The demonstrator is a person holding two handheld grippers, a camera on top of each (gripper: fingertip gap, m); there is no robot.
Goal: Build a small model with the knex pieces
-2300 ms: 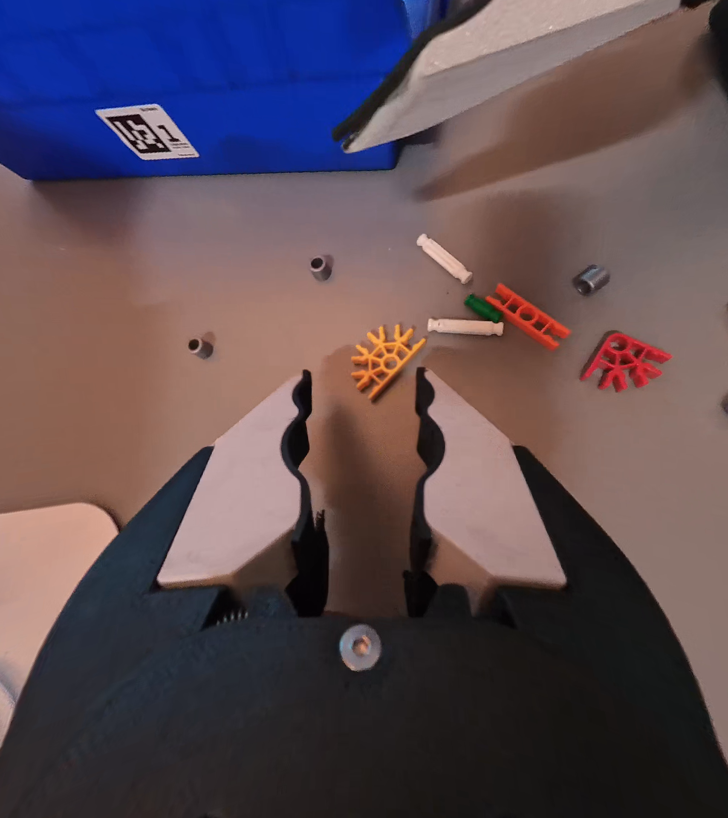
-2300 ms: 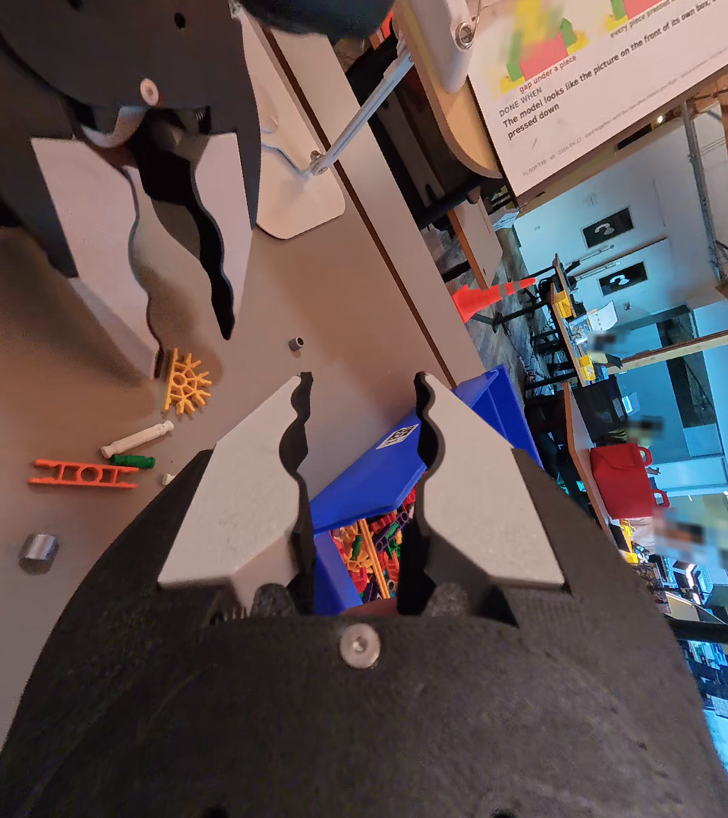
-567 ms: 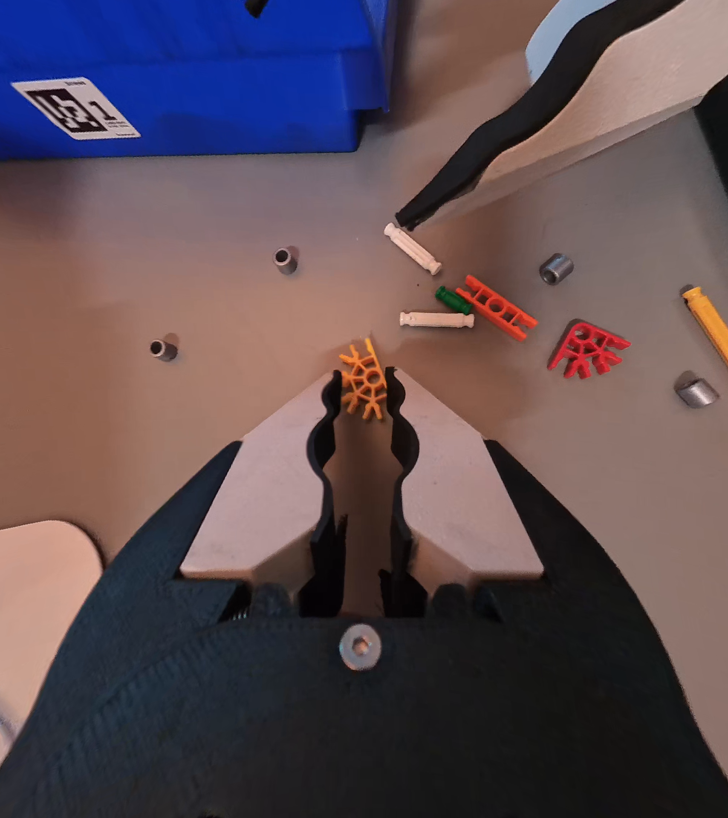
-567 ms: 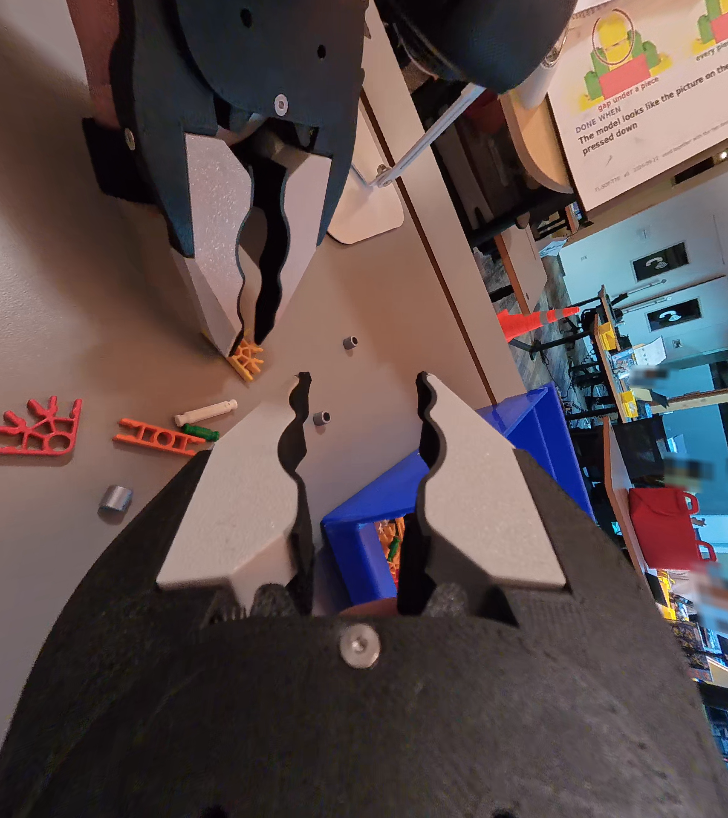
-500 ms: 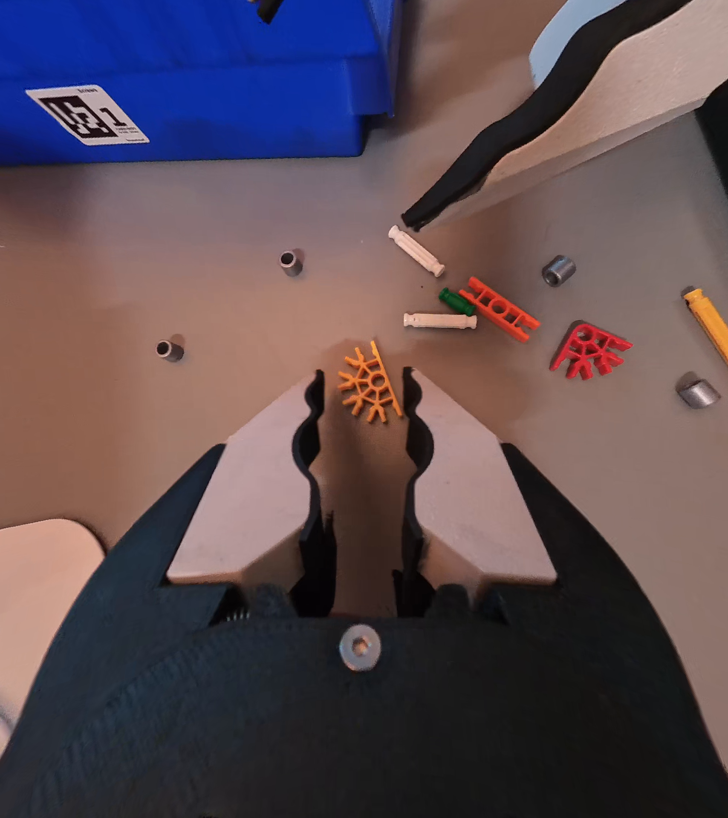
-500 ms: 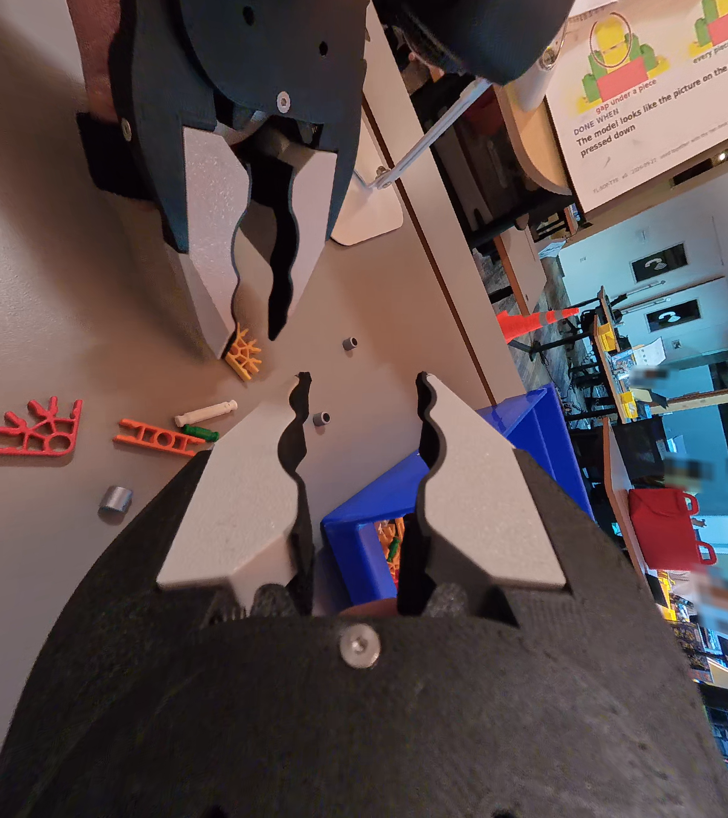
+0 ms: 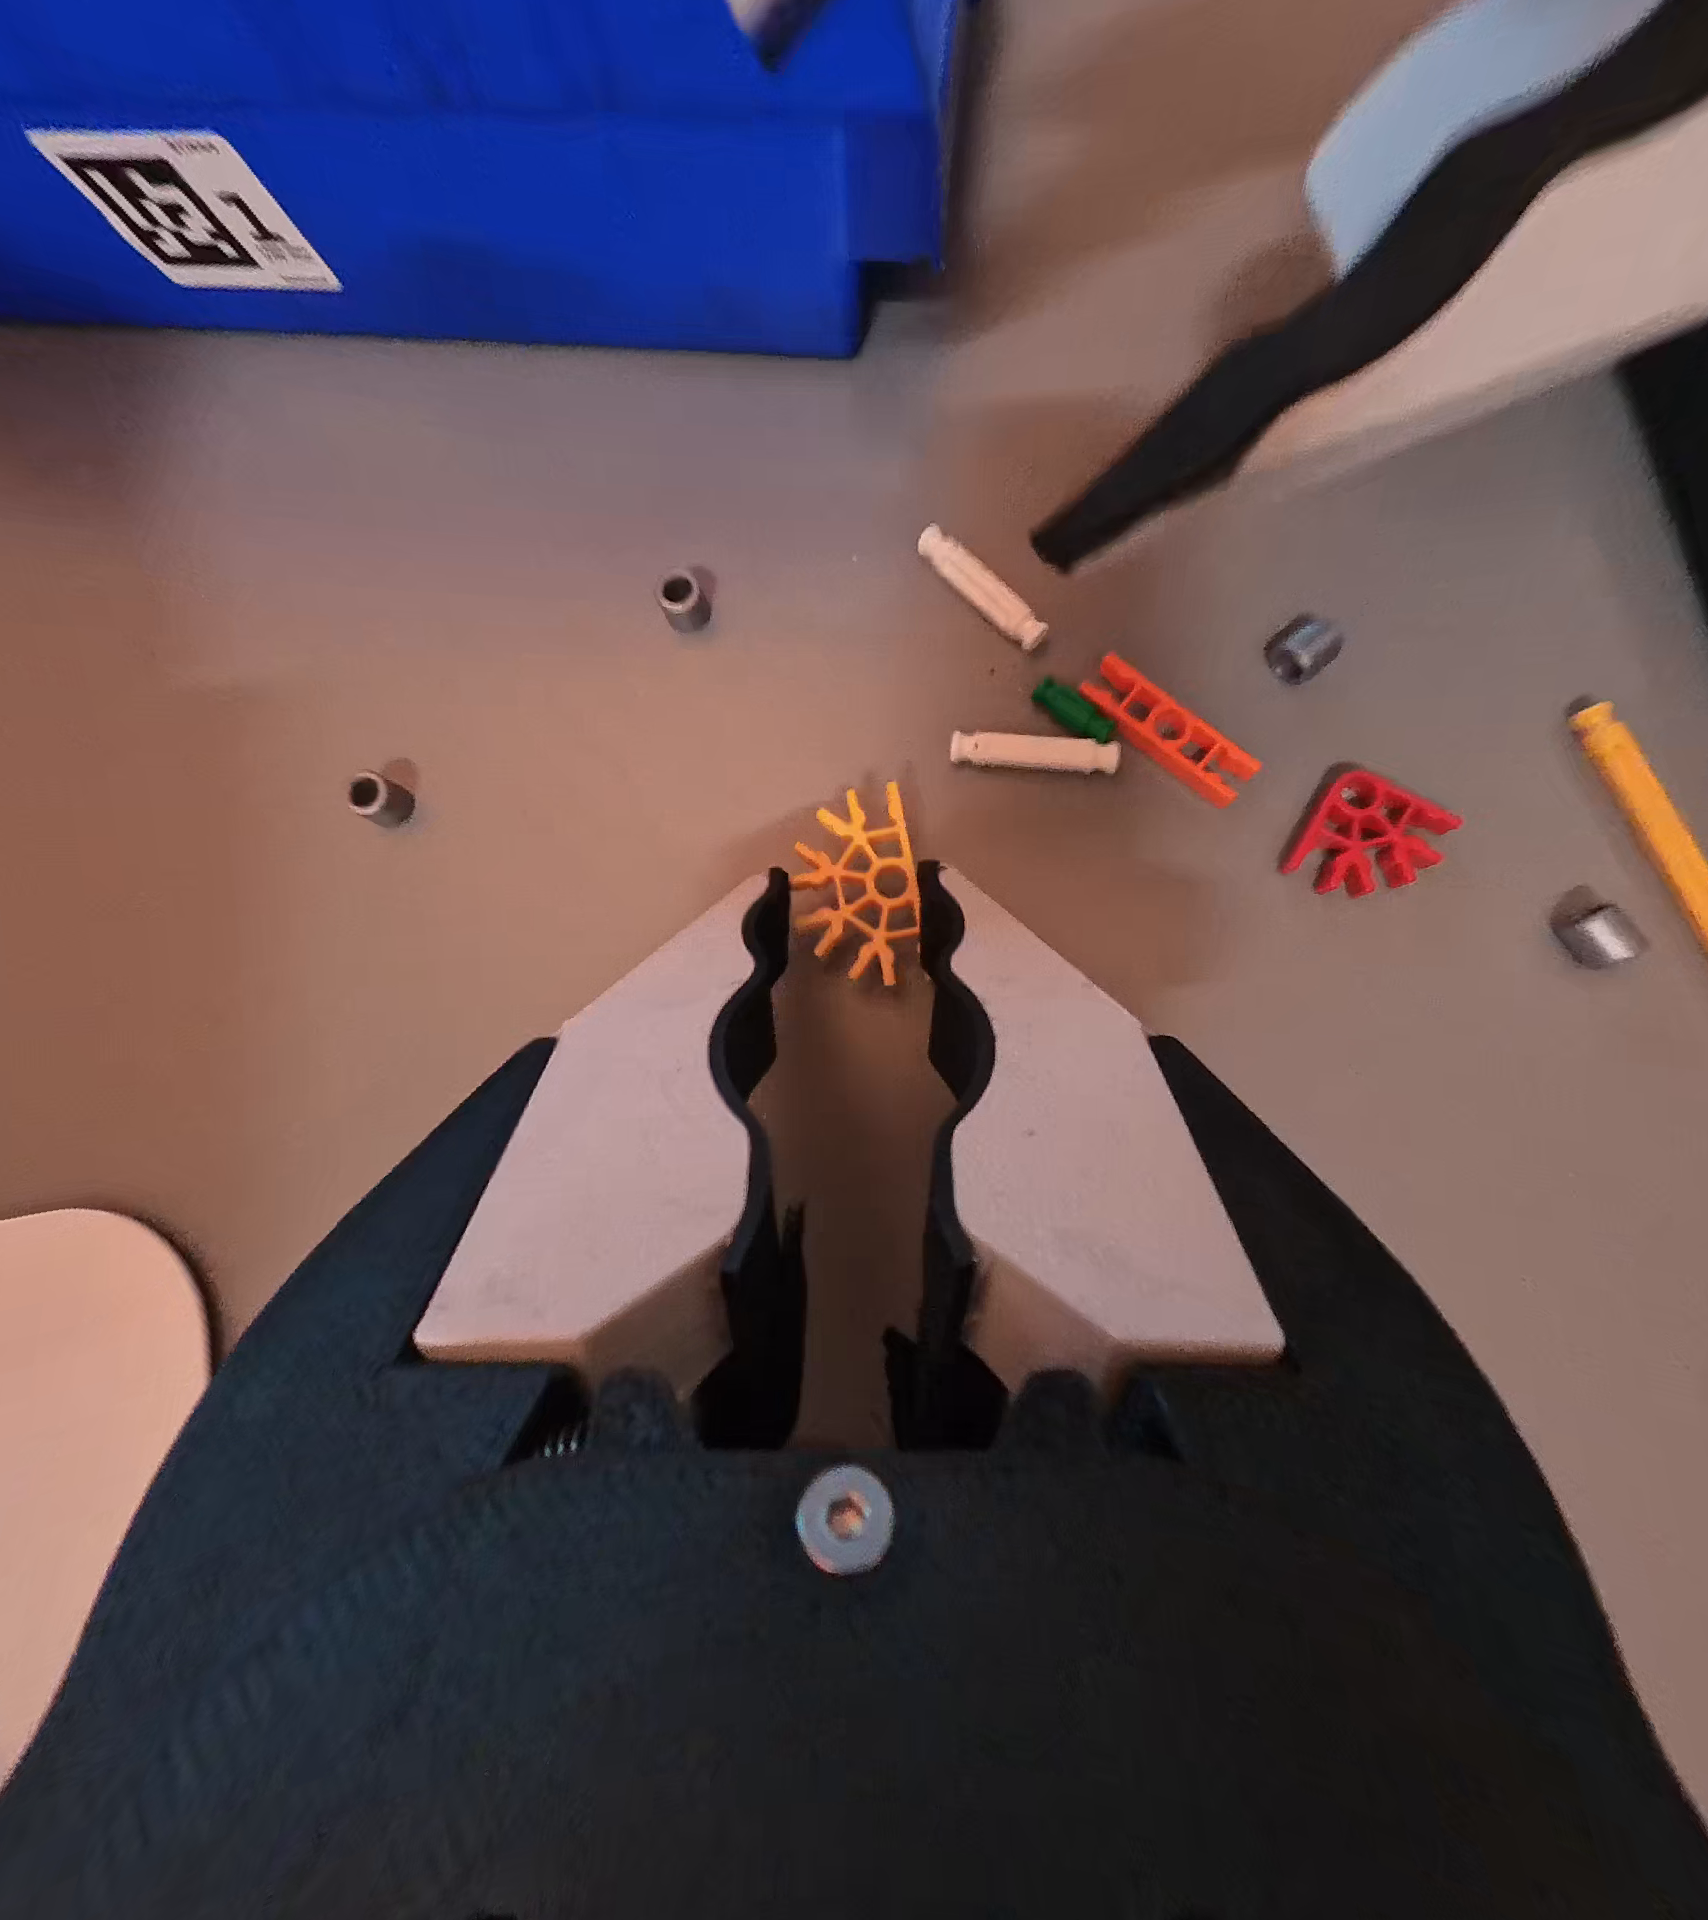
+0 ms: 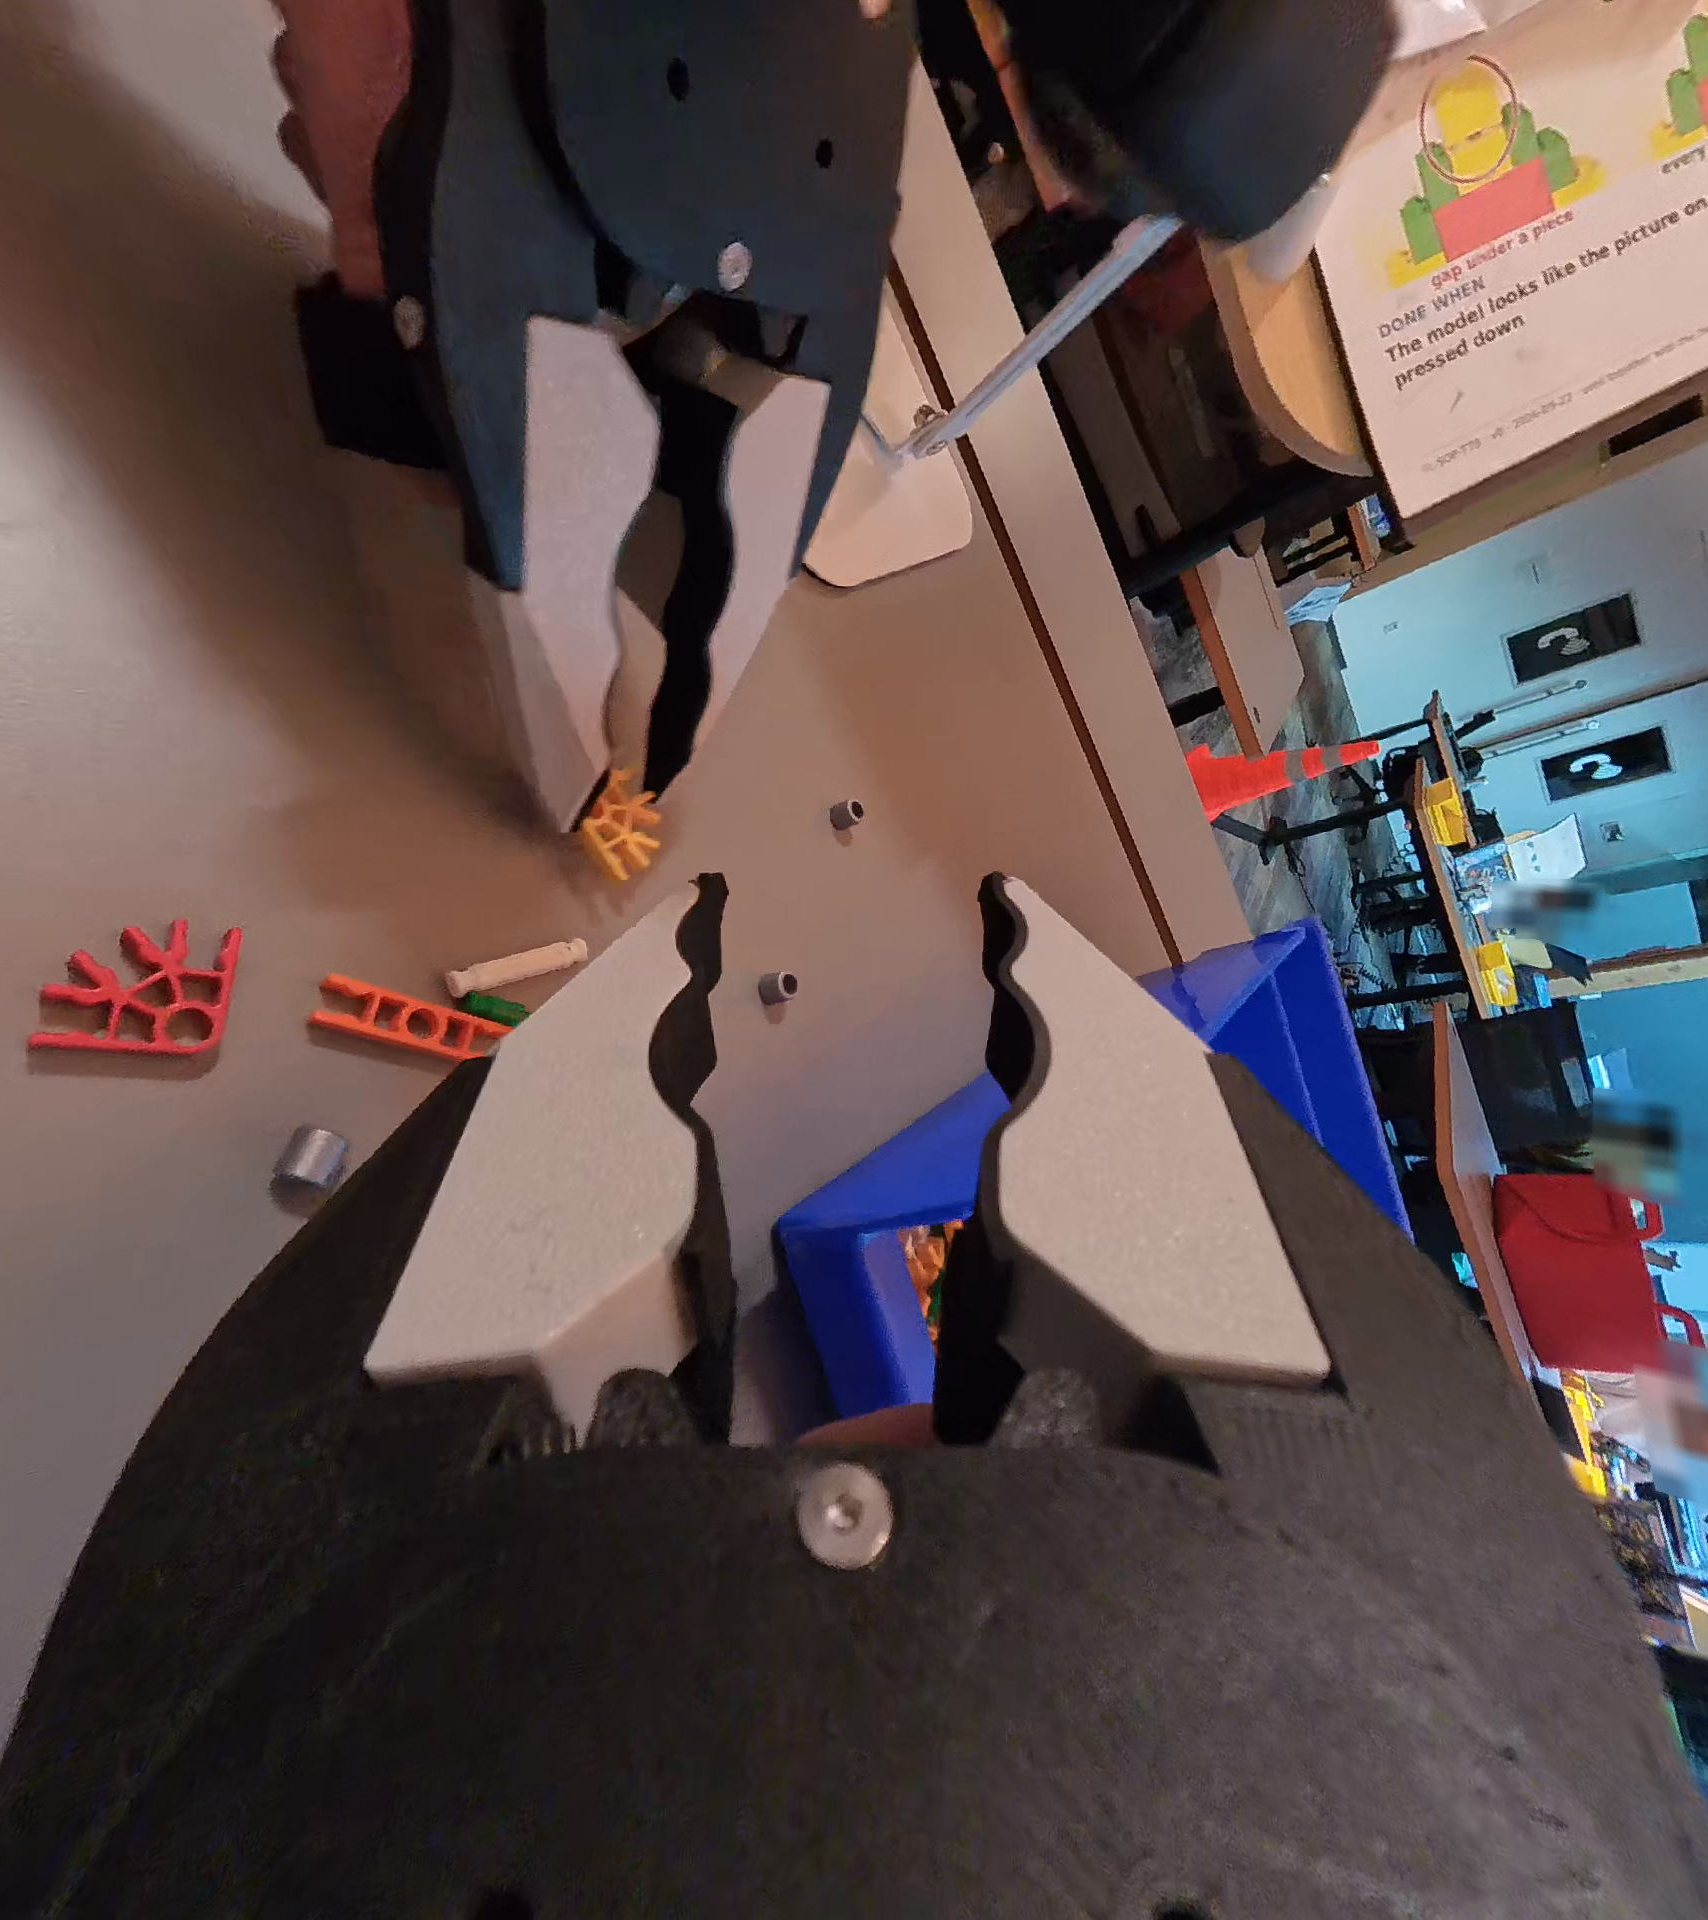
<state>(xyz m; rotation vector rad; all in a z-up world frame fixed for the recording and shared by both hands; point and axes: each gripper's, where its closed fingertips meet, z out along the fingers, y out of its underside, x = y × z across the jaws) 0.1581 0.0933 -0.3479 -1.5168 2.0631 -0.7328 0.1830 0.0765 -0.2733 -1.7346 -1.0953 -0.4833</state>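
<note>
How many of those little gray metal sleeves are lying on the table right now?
4 gray metal sleeves: two left of the toy pieces, one past the orange piece, one beside the yellow rod. More may hide under the grippers.

My left gripper (image 7: 855, 883) has a matte dark-navy printed body, fanning wide toward me, with a silver hex screw at its centre. Its two pale grey fingers (image 7: 621, 1122) taper to points and carry wavy black inner pads. My right gripper (image 8: 850, 883) is the same build in grainy black.
</note>
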